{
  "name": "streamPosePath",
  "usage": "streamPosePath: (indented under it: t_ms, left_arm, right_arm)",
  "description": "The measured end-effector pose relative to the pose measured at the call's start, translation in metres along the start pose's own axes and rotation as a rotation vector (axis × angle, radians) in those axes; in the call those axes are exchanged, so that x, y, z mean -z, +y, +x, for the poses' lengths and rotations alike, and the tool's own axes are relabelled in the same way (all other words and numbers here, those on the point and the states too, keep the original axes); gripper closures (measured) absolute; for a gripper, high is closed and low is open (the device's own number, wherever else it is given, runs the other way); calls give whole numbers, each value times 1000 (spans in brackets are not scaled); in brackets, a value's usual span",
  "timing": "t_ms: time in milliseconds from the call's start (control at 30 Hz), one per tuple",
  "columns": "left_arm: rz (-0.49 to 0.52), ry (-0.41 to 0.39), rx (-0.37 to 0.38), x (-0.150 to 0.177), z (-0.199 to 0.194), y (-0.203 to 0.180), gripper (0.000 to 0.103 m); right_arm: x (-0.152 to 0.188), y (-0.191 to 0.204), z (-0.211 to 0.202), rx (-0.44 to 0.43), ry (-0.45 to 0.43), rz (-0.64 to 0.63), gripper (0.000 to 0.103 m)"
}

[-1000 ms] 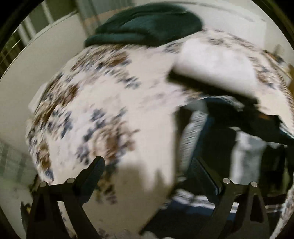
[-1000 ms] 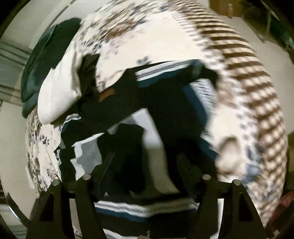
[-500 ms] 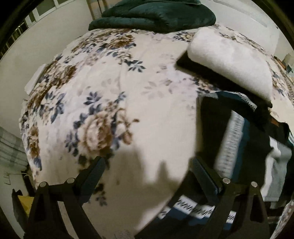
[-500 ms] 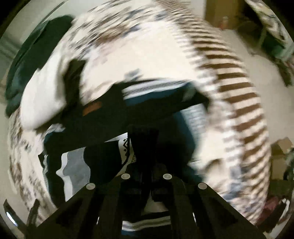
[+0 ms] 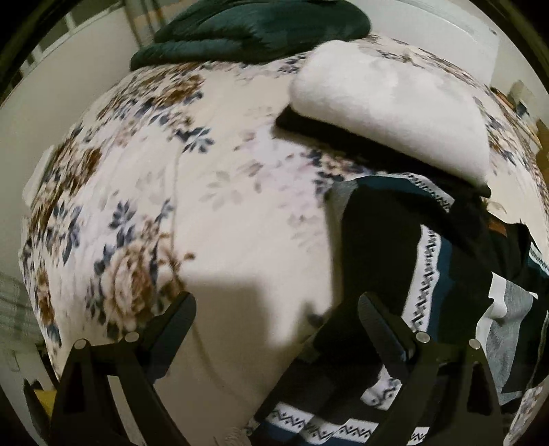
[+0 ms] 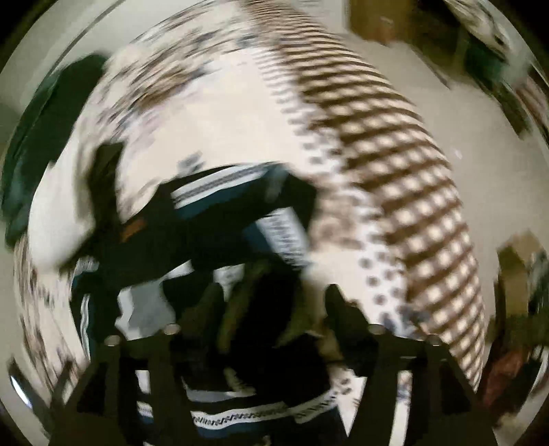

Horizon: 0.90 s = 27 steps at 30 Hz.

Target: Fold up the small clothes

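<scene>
A dark green blanket (image 5: 254, 31) and white pillow (image 5: 391, 103) lie on the floral bedspread (image 5: 206, 171).

Right wrist view is being smeared by motion blur: the dark patterned clothes (image 6: 219, 219) ahead of the right gripper (image 6: 271, 302) are being rendered without legible detail. Contact between fingers and fabric is not being resolved. In the left wrist view, the dark green blanket (image 5: 254, 31) far ahead is being cropped by the top edge.
</scene>
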State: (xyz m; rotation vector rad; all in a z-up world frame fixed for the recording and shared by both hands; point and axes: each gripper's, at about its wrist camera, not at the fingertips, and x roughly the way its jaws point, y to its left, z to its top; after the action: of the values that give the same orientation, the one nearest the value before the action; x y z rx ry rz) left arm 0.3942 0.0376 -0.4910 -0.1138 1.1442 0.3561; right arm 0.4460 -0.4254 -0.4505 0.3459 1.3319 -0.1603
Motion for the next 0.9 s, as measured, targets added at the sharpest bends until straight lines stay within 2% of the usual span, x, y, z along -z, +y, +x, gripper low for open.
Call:
streamPosePath:
  t_ms: [67, 133, 167, 233, 333, 400, 433, 500, 567, 700, 767, 833, 900]
  left_arm:
    - [39, 2, -9, -2, 5, -10, 6]
    - [113, 47, -82, 4, 23, -19, 6]
    - [129, 65, -101, 8, 30, -19, 6]
    - [150, 128, -134, 22, 46, -9, 6]
    - [94, 144, -99, 36, 42, 18, 5]
    - [53, 156, -131, 42, 34, 35, 6]
    - [28, 156, -118, 44, 30, 42, 6]
    - [-45, 156, -64, 48, 18, 53, 6]
    - [-113, 160, 13, 51, 8, 56, 6]
    - [-239, 225, 211, 54, 15, 44, 7]
    - [-293, 253, 280, 55, 22, 33, 14]
    - [-320, 239, 310, 54, 26, 25, 24]
    - [-288, 223, 271, 54, 32, 14, 33]
  right_arm:
    - [3, 14, 15, 11, 35, -78, 34]
    - [12, 13, 35, 120, 87, -117, 34]
    - [17, 4, 44, 182, 115, -113, 35]
    - [26, -24, 54, 222, 170, -42, 35]
    - [38, -55, 48, 248, 201, 23, 35]
    - [41, -60, 32, 253, 189, 36, 35]
    - [40, -57, 25, 249, 171, 27, 35]
    - [36, -45, 5, 202, 122, 9, 35]
    - [30, -24, -11, 109, 91, -19, 34]
    - [6, 60, -9, -144, 137, -202, 34]
    - [-4, 110, 4, -209, 160, -324, 34]
    - [-11, 166, 24, -240, 183, -455, 34]
    - [-16, 213, 55, -258, 254, -554, 34]
